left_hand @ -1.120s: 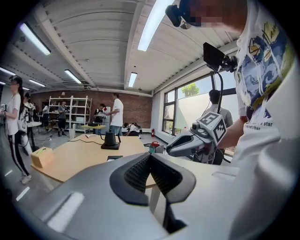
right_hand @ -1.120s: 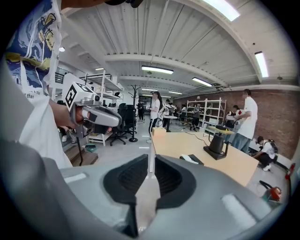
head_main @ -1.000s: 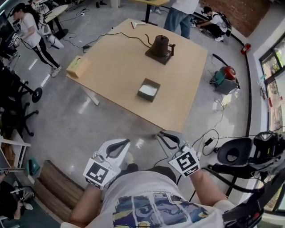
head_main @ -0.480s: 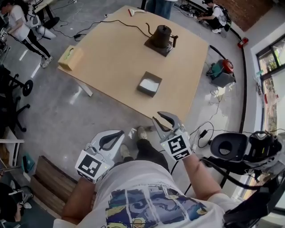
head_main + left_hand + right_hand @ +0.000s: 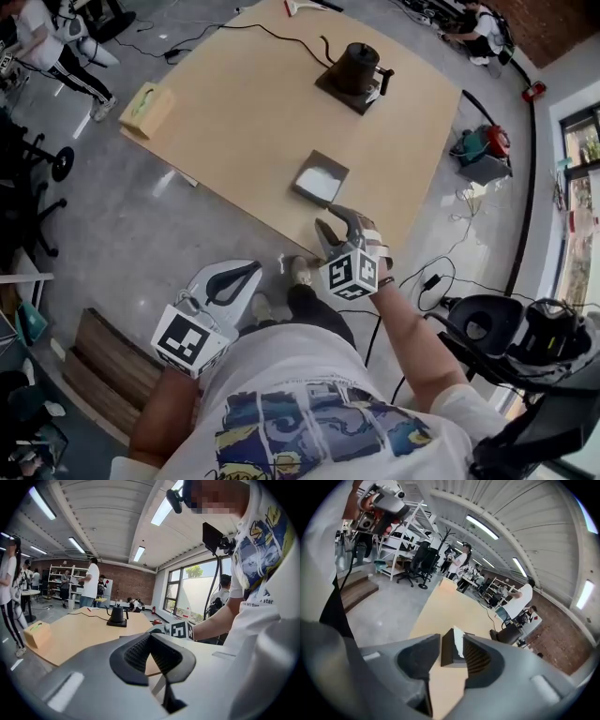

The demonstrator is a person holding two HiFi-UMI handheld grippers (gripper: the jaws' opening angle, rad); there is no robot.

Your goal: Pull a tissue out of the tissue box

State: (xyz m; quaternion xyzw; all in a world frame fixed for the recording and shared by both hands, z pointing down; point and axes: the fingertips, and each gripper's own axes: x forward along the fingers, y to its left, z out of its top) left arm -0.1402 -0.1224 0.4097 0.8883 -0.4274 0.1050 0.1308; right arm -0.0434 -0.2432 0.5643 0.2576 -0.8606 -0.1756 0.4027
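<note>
A dark grey tissue box (image 5: 319, 180) with a white tissue (image 5: 458, 642) sticking out stands near the front edge of the tan table (image 5: 244, 112). My right gripper (image 5: 329, 217) is held over that front edge, just short of the box. Its jaws are opening, nothing is between them, and the box (image 5: 451, 654) shows through the gap in the right gripper view. My left gripper (image 5: 255, 270) hangs back over the floor by the person's body, its jaws closed tip to tip on nothing (image 5: 151, 637).
A black kettle on its base (image 5: 359, 66) stands farther back on the table, with a cable running off. A yellow box (image 5: 145, 101) sits at the table's left corner. A black chair (image 5: 487, 328) and cables lie to the right, and people stand beyond the table.
My right gripper has reached forward and down to the table's front edge near the tissue box, rolled, and spread its jaws. The left gripper and the person moved closer to the table.
</note>
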